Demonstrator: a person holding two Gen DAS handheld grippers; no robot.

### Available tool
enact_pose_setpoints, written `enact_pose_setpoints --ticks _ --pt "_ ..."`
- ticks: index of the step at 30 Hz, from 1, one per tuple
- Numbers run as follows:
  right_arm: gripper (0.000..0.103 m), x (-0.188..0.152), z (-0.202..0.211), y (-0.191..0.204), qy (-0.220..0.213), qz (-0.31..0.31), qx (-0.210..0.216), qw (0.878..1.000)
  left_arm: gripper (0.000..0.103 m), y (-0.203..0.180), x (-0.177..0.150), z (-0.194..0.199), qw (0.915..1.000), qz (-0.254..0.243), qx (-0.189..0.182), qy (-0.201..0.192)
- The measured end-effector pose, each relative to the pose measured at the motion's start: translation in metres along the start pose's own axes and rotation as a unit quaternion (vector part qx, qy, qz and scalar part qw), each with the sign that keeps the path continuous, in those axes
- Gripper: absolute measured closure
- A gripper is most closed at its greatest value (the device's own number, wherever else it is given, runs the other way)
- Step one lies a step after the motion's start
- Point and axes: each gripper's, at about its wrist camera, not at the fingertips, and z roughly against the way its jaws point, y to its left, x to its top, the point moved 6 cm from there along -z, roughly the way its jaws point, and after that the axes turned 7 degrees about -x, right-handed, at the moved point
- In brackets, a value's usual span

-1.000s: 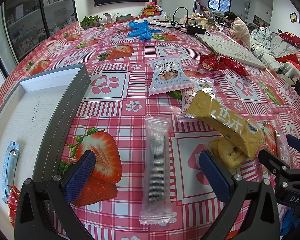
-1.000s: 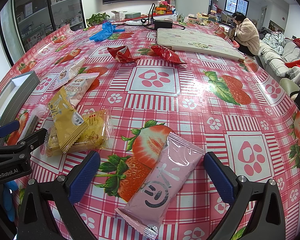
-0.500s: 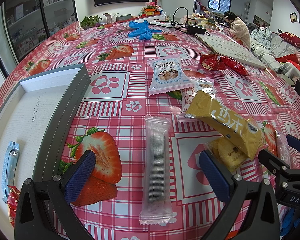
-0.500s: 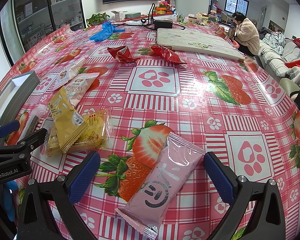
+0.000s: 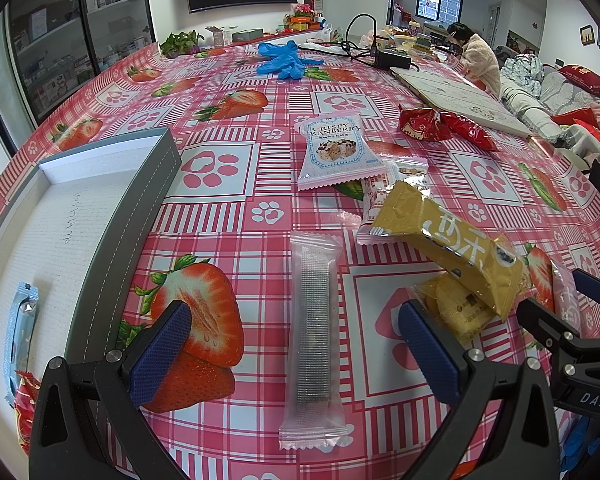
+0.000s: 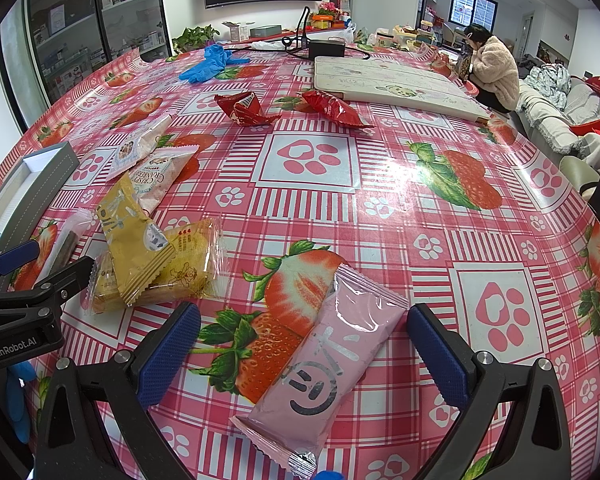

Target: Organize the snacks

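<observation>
Nearest to us, our left gripper (image 5: 294,350) stands with its jaws spread wide and empty, one blue pad on each side of a clear-wrapped dark bar (image 5: 314,340) that lies flat on the strawberry tablecloth (image 5: 228,216) without touching either pad. Our right gripper (image 6: 302,354) is likewise spread wide and holds nothing; the pink packet (image 6: 328,364) lies slanted between its pads, free of both. Just to the left of the left gripper, the grey tray (image 5: 112,240) sits at the table's left edge, with a light blue packet (image 5: 18,336) and a red wrapper (image 5: 24,408) already inside on its white lining. A little further in, to the right of the clear bar, a yellow packet (image 5: 452,248) leans across a clear bag of yellow biscuits (image 5: 456,312), touching it. Beyond them a Crispy Cranberry packet (image 5: 336,150) lies flat, with another pink-edged packet (image 5: 384,196) partly under the yellow one. Further still, two red wrappers (image 6: 288,108) rest near a flat white board (image 6: 396,88). Toward the table's far edge lie blue gloves (image 5: 284,60), and a person (image 6: 494,68) sits at the far right corner.
</observation>
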Motion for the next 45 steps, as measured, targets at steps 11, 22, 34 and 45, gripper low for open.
enact_pose_setpoints --ticks 11,22,34,45 --pt "0.0 0.0 0.002 0.0 0.013 0.012 0.006 1.0 0.0 0.0 0.0 0.0 1.0 0.0 0.0 0.0" --pt "0.065 -0.011 0.022 -0.013 0.043 0.049 0.034 0.997 0.047 -0.021 0.003 0.009 0.9993 -0.024 -0.019 0.022" --pt "0.062 -0.012 0.024 -0.022 0.054 0.027 0.086 0.994 0.082 -0.033 -0.013 0.023 0.998 -0.021 -0.034 0.048" --pt "0.038 -0.006 0.012 -0.011 0.038 0.082 0.048 0.995 0.03 -0.018 -0.014 0.019 0.9988 0.015 0.003 0.047"
